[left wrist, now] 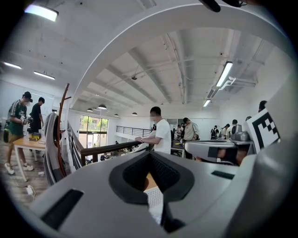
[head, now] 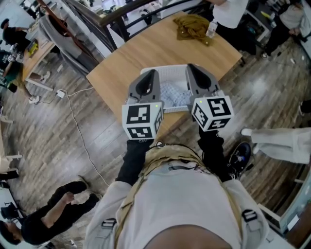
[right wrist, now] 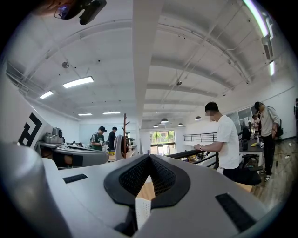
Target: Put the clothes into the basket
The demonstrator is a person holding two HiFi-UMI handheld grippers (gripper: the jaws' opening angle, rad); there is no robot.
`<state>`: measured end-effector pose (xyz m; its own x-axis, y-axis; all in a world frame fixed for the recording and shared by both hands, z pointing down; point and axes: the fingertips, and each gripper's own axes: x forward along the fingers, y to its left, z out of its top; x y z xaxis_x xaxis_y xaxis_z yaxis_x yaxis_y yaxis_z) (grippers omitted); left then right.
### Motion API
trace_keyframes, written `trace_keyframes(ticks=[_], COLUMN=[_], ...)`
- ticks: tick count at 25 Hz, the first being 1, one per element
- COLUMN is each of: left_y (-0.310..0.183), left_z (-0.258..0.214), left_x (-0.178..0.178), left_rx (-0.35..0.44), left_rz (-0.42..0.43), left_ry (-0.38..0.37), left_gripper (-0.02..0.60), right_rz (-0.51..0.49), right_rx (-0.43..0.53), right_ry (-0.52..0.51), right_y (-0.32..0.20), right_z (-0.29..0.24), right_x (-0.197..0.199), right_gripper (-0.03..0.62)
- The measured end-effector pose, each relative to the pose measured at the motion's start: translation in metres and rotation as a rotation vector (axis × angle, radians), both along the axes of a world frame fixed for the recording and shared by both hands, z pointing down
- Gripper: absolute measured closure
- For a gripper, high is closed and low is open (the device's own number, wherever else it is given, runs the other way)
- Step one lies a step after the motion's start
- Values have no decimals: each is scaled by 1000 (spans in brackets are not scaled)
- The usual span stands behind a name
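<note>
A white mesh basket (head: 167,71) stands on the near part of the wooden table (head: 126,61), with a pale blue patterned cloth (head: 174,95) lying in it. An olive-yellow garment (head: 192,26) lies crumpled at the table's far end. My left gripper (head: 151,73) and right gripper (head: 190,66) hover level, side by side, over the basket. Both are shut with nothing between the jaws. In the left gripper view the left gripper (left wrist: 150,154) shows the basket's mesh (left wrist: 156,202) below its closed tips. The right gripper (right wrist: 149,157) likewise shows the basket's rim (right wrist: 142,210) and table wood.
A person in a white shirt (head: 231,12) stands at the table's far end, holding a small bottle (head: 211,28) beside the olive garment. A dark railing (head: 121,14) runs behind the table. A cable (head: 73,114) trails over the floor at left. Another person crouches at lower left (head: 53,209).
</note>
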<state>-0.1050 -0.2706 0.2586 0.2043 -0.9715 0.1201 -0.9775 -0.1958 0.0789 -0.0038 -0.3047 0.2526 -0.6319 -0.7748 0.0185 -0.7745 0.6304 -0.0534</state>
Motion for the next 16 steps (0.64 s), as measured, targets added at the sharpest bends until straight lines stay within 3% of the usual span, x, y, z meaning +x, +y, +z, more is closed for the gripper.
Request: trace_keyframes(ticks=[16], left_y=[2], left_z=[3], left_x=[-4], left_rx=[-6], left_rz=[-3], left_ry=[8], left_gripper=[580], right_rz=[-12], right_rx=[-3], right_ry=[3], right_y=[0], right_z=[3], right_x=[-6], right_gripper=[572])
